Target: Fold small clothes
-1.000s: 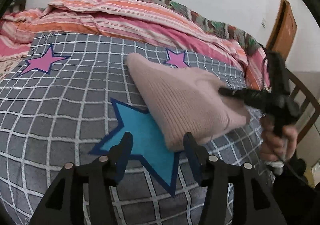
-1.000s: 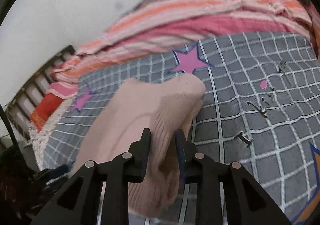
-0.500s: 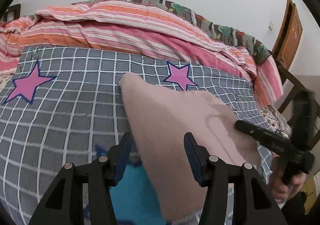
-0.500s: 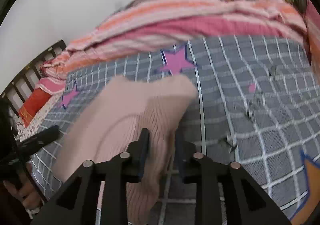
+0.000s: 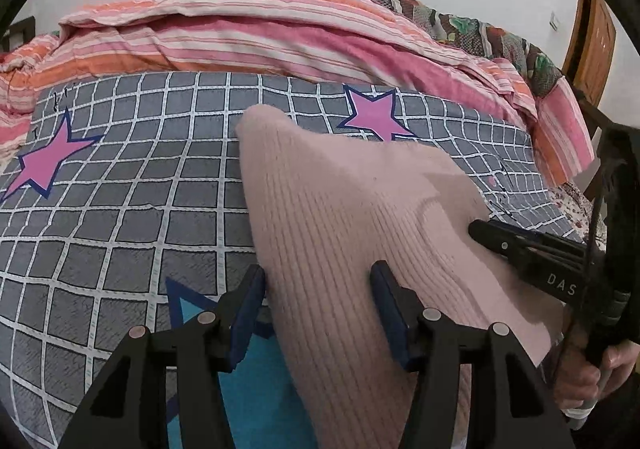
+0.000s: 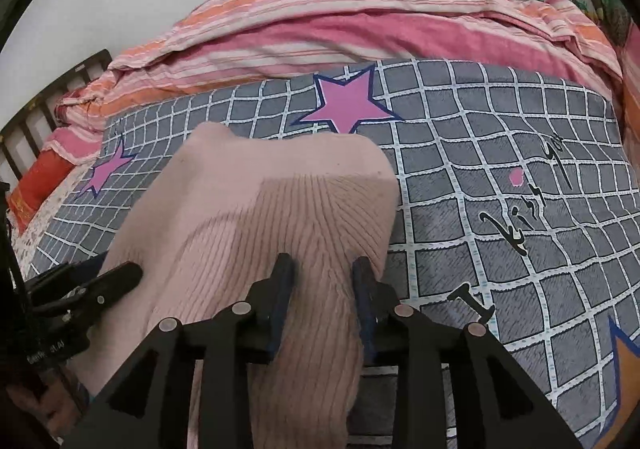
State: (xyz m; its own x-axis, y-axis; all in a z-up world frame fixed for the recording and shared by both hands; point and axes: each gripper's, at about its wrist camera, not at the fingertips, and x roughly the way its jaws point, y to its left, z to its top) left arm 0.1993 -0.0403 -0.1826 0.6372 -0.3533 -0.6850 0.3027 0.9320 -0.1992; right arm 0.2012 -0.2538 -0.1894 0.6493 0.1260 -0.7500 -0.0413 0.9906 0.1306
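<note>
A pale pink ribbed knit garment [image 5: 344, 217] lies folded on the grey checked bed cover [image 5: 120, 185]; it also shows in the right wrist view [image 6: 256, 217]. My left gripper [image 5: 318, 289] is open, its jaws straddling the garment's near left edge, not closed on it. My right gripper [image 6: 322, 281] has its jaws partly apart around a bunched fold of the garment's near right edge. The right gripper also shows in the left wrist view [image 5: 520, 245], resting on the garment's right side. The left gripper shows at the left of the right wrist view [image 6: 84, 289].
A pink and orange striped quilt [image 5: 240, 29] is heaped along the far side of the bed. The cover has pink stars [image 5: 374, 115] and a blue star [image 5: 248, 389]. A wooden door [image 5: 592, 49] and chair stand at the right. A dark headboard [image 6: 44, 109] is at the left.
The garment came down from a lifted fold and now lies flatter on the cover. My right gripper's jaws have opened wider on it. My left gripper moved in over the garment's edge.
</note>
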